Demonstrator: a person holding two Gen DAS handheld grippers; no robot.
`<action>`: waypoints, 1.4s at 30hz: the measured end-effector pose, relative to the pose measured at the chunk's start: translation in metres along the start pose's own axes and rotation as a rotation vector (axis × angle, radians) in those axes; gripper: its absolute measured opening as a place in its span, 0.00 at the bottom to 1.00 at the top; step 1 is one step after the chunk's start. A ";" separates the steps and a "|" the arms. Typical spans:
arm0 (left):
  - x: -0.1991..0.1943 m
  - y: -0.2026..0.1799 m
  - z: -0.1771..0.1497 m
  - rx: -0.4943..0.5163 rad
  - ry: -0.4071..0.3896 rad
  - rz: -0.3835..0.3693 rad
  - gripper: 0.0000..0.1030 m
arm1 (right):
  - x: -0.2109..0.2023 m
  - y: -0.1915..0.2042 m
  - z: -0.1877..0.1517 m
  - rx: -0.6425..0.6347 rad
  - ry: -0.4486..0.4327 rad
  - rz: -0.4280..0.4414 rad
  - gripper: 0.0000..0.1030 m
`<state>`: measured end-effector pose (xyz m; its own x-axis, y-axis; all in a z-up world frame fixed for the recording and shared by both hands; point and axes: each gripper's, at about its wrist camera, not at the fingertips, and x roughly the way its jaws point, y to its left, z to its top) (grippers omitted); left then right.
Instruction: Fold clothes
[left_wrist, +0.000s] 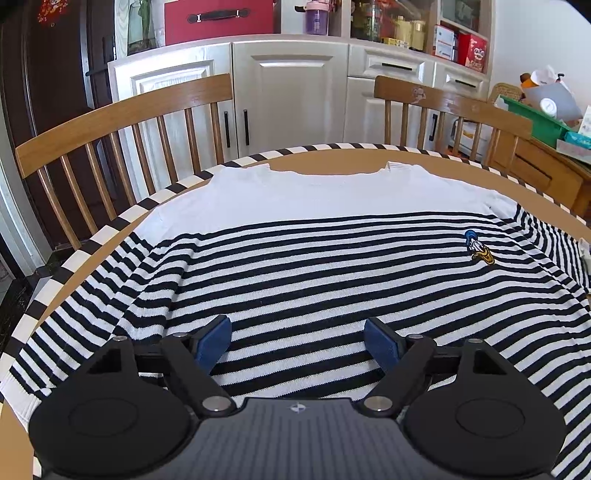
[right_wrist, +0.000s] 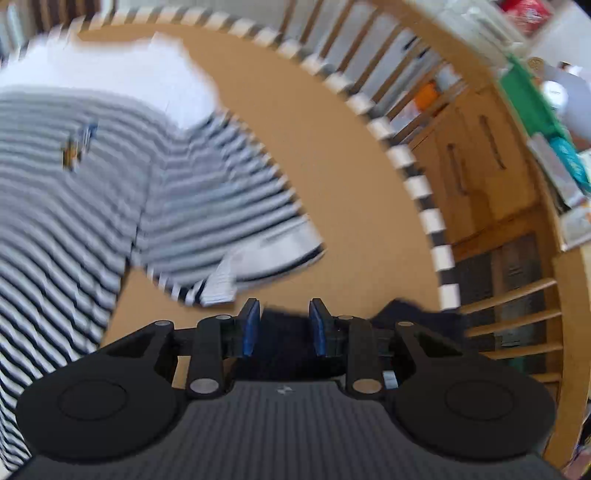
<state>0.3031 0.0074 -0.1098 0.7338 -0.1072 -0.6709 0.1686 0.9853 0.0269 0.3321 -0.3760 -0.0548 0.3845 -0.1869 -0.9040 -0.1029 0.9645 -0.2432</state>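
One striped sweater (left_wrist: 314, 258) lies spread flat, front up, on a round wooden table (left_wrist: 332, 162) with a black-and-white checked rim. The upper chest and shoulders are plain white; the body and both sleeves carry black and white stripes. A small duck badge (left_wrist: 479, 248) sits on the chest.

Left gripper (left_wrist: 297, 343): positioned low over the lower body of the sweater, pointing toward the neckline. Its blue pads (left_wrist: 214, 343) stand wide apart, with striped fabric visible beneath the gap but nothing clamped.

Right gripper (right_wrist: 283, 328): positioned off the cloth, over bare tabletop close to the table's near edge. Its fingers stand partly apart with nothing between them. The sleeve cuff (right_wrist: 258, 266) lies on the table just ahead of the fingertips and slightly to their left, apart from them. This view is motion-blurred, so the cuff appears to be turned or bunched at its end, but that cannot be confirmed.

Two wooden chairs (left_wrist: 122, 122) stand at the far side of the table, with white cabinets (left_wrist: 288, 92) behind them.
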 end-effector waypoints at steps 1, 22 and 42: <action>0.000 0.000 0.000 -0.001 0.001 0.001 0.79 | -0.005 -0.007 0.004 0.050 -0.053 0.000 0.31; -0.005 0.001 -0.003 0.017 0.030 -0.017 0.84 | 0.023 -0.039 0.060 0.222 0.073 0.160 0.26; -0.110 0.145 -0.044 -0.362 -0.076 0.221 0.71 | 0.004 0.085 -0.034 0.174 -0.357 0.362 0.35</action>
<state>0.2178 0.1684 -0.0650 0.7751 0.1158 -0.6212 -0.2301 0.9673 -0.1068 0.2936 -0.3007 -0.0909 0.6439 0.2096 -0.7359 -0.1451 0.9777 0.1516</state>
